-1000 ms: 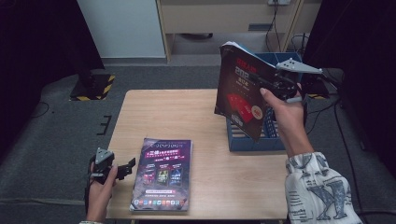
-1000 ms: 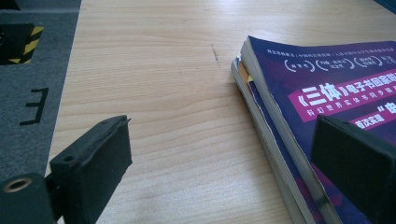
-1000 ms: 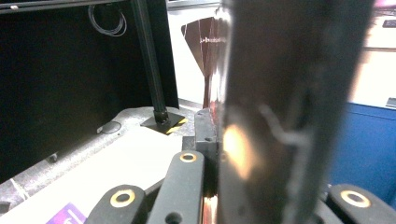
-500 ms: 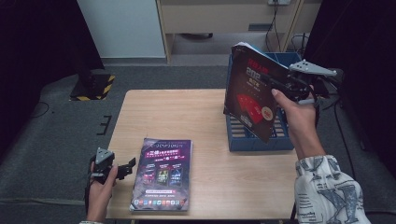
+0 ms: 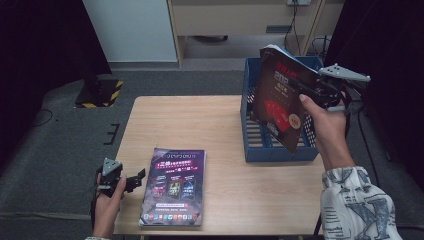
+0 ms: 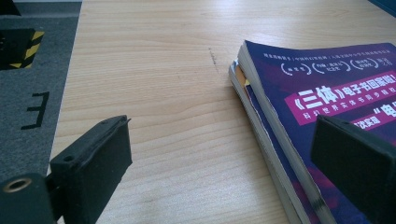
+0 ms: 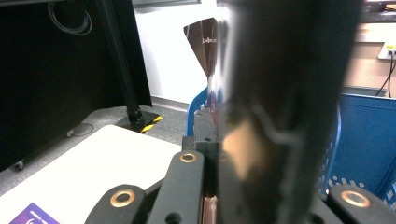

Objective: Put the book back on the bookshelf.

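Observation:
A dark red book hangs tilted, nearly upright, over the blue basket at the table's right side. My right gripper is shut on its right edge. In the right gripper view the book looms close and dark, pinched between the jaws of the right gripper, with the basket behind. A stack of purple-covered books lies flat near the front edge. My left gripper rests open just left of the stack. In the left gripper view the stack reaches under the right jaw of the left gripper.
The wooden table has bare surface across its middle and back left. Grey floor surrounds it, with a yellow-and-black striped base at the back left. Cabinets and cables stand behind the basket.
The right hand has carried the red book to the right, from the basket's near-left side to over the basket. The left gripper and the purple stack have stayed put.

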A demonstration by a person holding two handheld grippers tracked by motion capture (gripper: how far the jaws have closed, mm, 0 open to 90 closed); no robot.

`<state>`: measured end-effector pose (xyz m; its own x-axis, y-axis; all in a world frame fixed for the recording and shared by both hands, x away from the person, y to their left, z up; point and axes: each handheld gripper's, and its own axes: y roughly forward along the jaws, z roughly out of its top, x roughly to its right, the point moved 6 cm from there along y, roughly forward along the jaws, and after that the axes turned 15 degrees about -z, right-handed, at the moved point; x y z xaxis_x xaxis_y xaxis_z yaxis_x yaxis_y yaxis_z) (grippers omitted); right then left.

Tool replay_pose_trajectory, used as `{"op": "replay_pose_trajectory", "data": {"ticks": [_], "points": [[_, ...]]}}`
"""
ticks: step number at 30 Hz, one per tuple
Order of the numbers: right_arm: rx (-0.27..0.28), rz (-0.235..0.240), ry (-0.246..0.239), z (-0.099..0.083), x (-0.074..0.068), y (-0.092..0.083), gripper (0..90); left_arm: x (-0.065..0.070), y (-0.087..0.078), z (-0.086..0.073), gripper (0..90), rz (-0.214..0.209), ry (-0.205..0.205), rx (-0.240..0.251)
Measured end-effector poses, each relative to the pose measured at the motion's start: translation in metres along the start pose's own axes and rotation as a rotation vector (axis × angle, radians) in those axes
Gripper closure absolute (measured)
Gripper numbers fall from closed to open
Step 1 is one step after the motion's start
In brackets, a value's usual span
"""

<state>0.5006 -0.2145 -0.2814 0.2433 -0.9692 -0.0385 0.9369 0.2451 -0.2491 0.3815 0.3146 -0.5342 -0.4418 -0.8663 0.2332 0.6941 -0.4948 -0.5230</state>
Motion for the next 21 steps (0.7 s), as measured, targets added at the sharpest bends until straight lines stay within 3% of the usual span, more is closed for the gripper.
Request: {"op": "replay_pose_trajectory", "data": {"ticks": [12, 21], "points": [[-0.021, -0.086, 0.006, -0.003, -0.011, 0.027, 86.9, 0.003, 0.001, 0.003, 5.0, -0.007, 0.016, 0.008], [-0.014, -0.123, 0.012, -0.007, -0.021, 0.047, 87.0, 0.010, 0.003, 0.005, 5.0, -0.019, 0.044, 0.001]]}}
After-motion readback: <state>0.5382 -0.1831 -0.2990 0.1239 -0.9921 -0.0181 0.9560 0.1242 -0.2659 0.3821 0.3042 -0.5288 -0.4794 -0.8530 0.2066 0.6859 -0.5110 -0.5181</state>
